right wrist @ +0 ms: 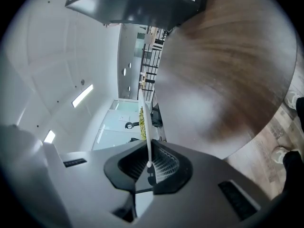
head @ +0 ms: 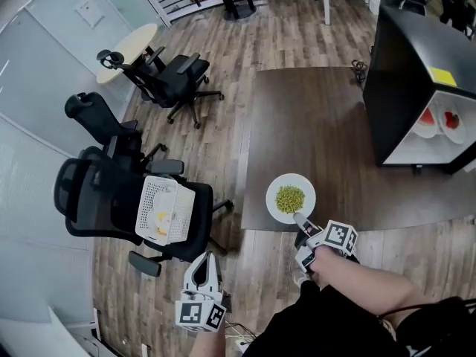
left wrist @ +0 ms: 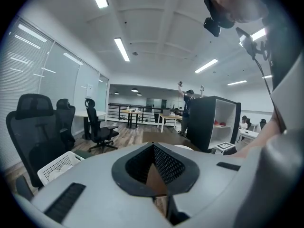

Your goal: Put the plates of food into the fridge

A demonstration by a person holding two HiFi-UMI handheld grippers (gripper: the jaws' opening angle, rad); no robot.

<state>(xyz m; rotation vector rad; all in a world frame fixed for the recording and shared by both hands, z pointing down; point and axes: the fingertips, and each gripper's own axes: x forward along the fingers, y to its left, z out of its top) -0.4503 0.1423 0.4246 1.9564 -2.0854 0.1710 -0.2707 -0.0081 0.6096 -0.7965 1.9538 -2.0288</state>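
A white plate [head: 290, 198] with a heap of green food hangs over the near edge of a dark brown table [head: 312, 117]. My right gripper [head: 300, 220] is shut on the plate's near rim. In the right gripper view the plate [right wrist: 145, 120] shows edge-on, running out from between the pads of that gripper [right wrist: 149, 164]. The fridge [head: 416, 65] is a black box with a white inside at the table's far right, and two plates of red food [head: 439, 121] sit in it. My left gripper [head: 203, 260] hangs low on the left, shut and holding nothing [left wrist: 154, 177].
Black office chairs stand to the left [head: 175, 80], [head: 104, 192]. The nearest one carries a white basket [head: 165, 210] on its seat. A round pale table [head: 128, 49] is at the far left by a glass wall. A person [left wrist: 187, 106] stands beyond the fridge [left wrist: 211, 122].
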